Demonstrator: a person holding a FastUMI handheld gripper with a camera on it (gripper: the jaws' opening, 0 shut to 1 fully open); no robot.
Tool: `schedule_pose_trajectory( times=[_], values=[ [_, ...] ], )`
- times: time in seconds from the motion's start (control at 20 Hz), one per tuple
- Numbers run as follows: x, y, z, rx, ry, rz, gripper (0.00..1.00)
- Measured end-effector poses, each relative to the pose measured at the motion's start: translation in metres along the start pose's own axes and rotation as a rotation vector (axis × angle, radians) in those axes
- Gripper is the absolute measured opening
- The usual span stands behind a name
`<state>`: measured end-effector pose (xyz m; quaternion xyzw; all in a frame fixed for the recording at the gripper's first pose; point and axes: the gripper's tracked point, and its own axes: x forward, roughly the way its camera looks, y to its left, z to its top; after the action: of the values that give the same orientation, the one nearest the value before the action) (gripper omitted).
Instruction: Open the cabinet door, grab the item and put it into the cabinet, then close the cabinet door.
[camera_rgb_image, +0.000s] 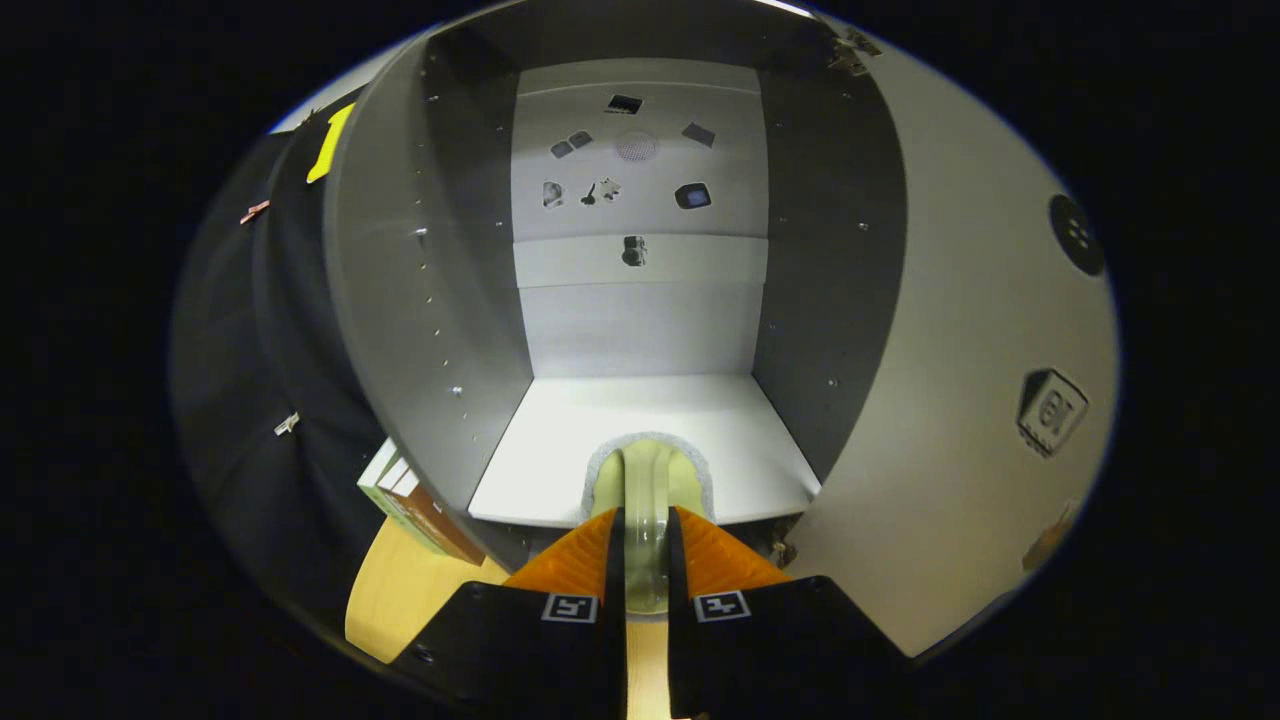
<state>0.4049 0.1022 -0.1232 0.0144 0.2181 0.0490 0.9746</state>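
Observation:
The grey cabinet (420, 300) stands open straight ahead, its door (960, 400) swung out to the right. My gripper (646, 540) is shut on a pale green item with a grey fuzzy rim (648, 470), perhaps a sponge or brush. Both fingers press its narrow middle. The item's front end reaches over the front lip of the white shelf floor (560, 440). The rest of that shelf floor is bare beyond it.
The cabinet's white back panel (640, 200) carries several small dark stickers. A stack of boxes (415, 505) sits left of the cabinet on the wooden table (400, 600). The door has a round dark knob (1076, 235) and a square marker tag (1050, 410).

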Motion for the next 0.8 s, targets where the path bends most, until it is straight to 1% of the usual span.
schedule_pose_trajectory(
  times=[0.4, 0.5, 0.65, 0.8],
  values=[
    [0.097, -0.011, 0.014, 0.020, 0.076, -0.012, 0.20],
    [0.114, -0.009, 0.015, 0.038, 0.100, 0.003, 0.20],
    [0.134, -0.006, 0.010, 0.023, 0.130, 0.015, 0.20],
    [0.149, 0.003, 0.000, 0.041, 0.186, 0.036, 0.20]
  ],
)
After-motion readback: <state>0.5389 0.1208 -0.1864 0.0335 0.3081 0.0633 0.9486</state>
